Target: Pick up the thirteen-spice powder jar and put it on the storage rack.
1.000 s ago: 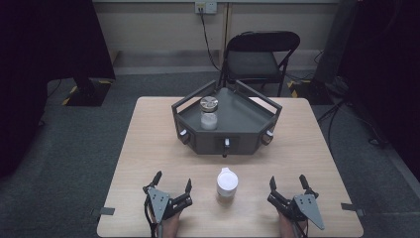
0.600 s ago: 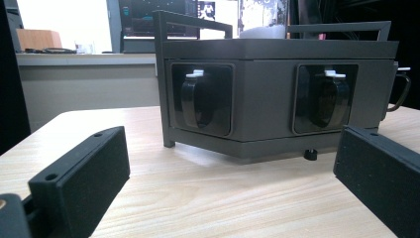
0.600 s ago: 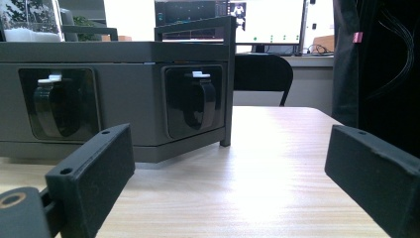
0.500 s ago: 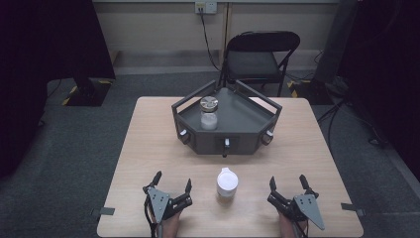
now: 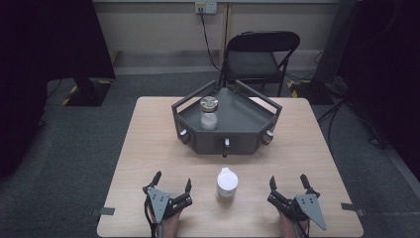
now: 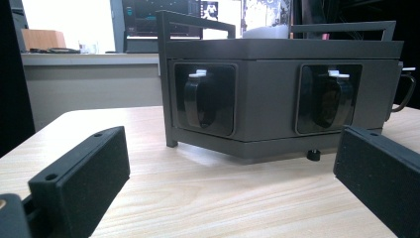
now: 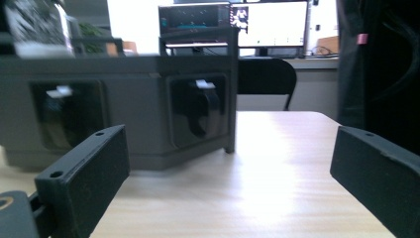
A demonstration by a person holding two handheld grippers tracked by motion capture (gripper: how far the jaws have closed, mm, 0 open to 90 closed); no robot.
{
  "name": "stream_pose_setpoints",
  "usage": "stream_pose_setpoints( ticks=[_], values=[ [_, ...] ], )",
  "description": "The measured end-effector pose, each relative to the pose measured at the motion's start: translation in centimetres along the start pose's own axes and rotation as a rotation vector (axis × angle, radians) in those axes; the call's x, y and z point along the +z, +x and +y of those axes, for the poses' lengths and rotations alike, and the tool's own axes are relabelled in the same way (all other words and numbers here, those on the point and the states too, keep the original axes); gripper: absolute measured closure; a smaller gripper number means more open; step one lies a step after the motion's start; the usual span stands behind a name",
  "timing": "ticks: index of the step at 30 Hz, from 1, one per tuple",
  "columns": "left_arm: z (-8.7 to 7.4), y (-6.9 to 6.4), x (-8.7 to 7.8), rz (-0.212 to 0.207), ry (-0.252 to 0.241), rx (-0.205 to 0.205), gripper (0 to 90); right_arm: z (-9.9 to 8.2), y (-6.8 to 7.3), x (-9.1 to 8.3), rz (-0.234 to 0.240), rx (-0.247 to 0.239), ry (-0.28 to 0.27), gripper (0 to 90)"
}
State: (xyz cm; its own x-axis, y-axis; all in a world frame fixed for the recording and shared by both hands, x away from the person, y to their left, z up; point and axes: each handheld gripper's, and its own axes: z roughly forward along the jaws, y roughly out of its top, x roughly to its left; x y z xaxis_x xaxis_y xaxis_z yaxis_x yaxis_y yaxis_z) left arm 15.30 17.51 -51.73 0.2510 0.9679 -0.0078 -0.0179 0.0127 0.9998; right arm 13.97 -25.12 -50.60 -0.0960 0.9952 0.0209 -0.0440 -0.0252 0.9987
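White plastic lidded jar (image 5: 227, 184) stands low centre, between left gripper (image 5: 172, 184) and right gripper (image 5: 288, 184); both gape empty, right's jaws just widened. Looks light, rigid, smooth-walled; best taken around its mid-body, below the lid.

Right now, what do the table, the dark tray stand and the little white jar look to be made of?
Table: pale wood or wood-look laminate, grain lines showing. Tray stand: matte dark grey, probably painted metal or plastic; hard to tell. White jar: smooth, opaque, likely plastic.
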Motion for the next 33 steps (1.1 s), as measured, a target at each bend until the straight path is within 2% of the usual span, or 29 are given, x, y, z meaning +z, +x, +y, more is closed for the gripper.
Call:
stream_pose_setpoints(
  ticks=[3, 5, 8, 13, 18, 22, 26, 30, 33],
  values=[
    [0.0, 0.0, 0.0, 0.0, 0.0, 0.0, 0.1, 1.1, 0.2, -0.4, 0.046, -0.005, -0.043, 0.0],
    [0.0, 0.0, 0.0, 0.003, 0.001, 0.001, 0.1, 1.7, 0.4, -0.7, 0.099, 0.006, -0.088, 0.0],
    [0.0, 0.0, 0.0, 0.002, 0.001, 0.001, 0.1, 2.9, 1.0, -0.7, 0.171, 0.007, -0.117, 0.0],
    [0.0, 0.0, 0.0, 0.001, 0.0, 0.0, 0.1, 4.0, 2.4, -0.5, 0.303, 0.014, -0.135, 0.1],
    [0.0, 0.0, 0.0, 0.001, 0.0, 0.0, 0.1, 4.2, 3.9, -0.2, 0.387, 0.001, -0.111, 0.0],
    [0.0, 0.0, 0.0, 0.0, 0.0, 0.0, 0.1, 3.7, 4.8, 0.2, 0.408, 0.001, -0.071, 0.1],
    [0.0, 0.0, 0.0, 0.0, 0.0, 0.0, 0.1, 2.8, 5.5, 0.3, 0.408, 0.041, -0.044, 1.8],
    [0.0, 0.0, 0.0, -0.001, 0.0, 0.0, 0.1, 1.9, 6.6, 0.3, 0.399, 0.007, -0.017, 4.8],
    [0.0, 0.0, 0.0, -0.002, 0.001, 0.0, 0.1, 1.5, 7.2, 0.5, 0.393, 0.018, 0.009, 8.0]
  ],
)
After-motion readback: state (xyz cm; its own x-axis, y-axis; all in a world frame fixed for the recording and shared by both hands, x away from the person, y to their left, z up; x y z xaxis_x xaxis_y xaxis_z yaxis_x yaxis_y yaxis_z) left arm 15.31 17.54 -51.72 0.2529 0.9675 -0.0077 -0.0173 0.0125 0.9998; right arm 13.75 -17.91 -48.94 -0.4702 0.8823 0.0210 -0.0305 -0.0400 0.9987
